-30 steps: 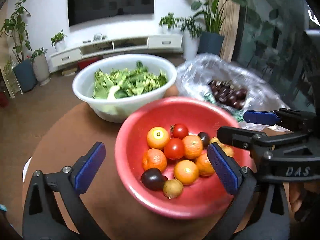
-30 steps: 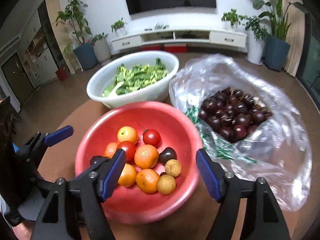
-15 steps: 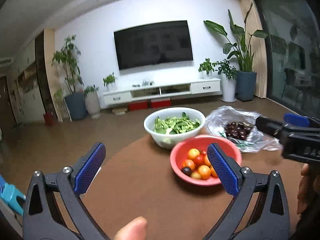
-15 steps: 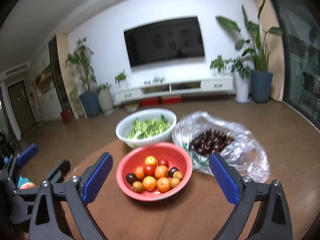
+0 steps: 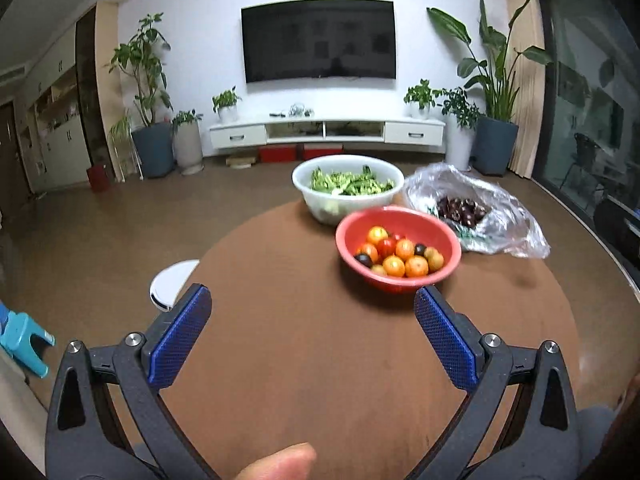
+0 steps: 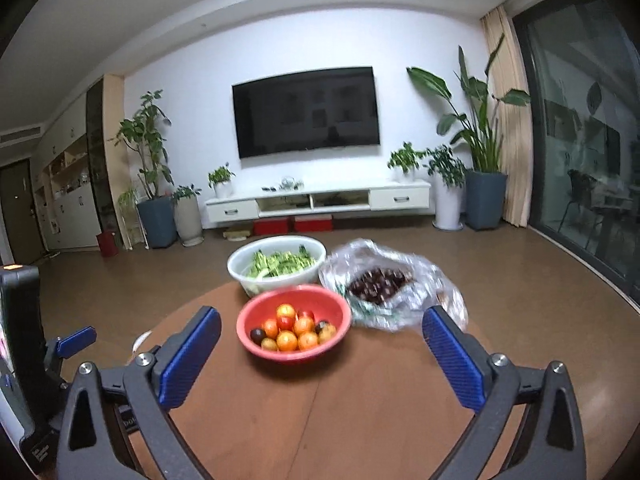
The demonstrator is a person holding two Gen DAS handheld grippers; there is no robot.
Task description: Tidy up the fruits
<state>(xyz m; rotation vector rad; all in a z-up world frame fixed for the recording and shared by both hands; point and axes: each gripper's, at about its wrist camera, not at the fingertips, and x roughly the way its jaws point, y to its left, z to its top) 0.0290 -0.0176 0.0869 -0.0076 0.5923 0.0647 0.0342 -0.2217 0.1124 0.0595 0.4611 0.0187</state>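
Left tongs point(image 5: 312, 340) wide open, nothing between the blue pads point(image 5: 180, 340); they hang over bare table, red bowl ahead and right of centre, clear of the tips. Right tongs point(image 6: 320, 356) also gaping, jaws have just been opening, nothing between them; red bowl sits ahead, framed between the pads but well apart from them.

Landmark: red bowl point(image 5: 398, 280).
- Round brown table point(image 5: 320, 360) carries everything; bowl is on its far half.
- Clear plastic bag point(image 5: 500, 216) of dark fruit point(image 5: 460, 208) just right of the bowl and slightly behind, near-touching its rim.
- White bowl point(image 5: 344, 200) of green vegetables directly behind the red bowl, rims overlapping in view; contact cannot be told.
- Fruit in the red bowl point(image 5: 400, 256): orange and red small tomatoes, a couple of dark round ones, some yellowish ones, piled at the bottom.
- White round object point(image 5: 172, 284) off the table edge, well left of the bowl.
- Fingertip point(image 5: 280, 460) at the bottom edge of the left view, nearer than the bowl.
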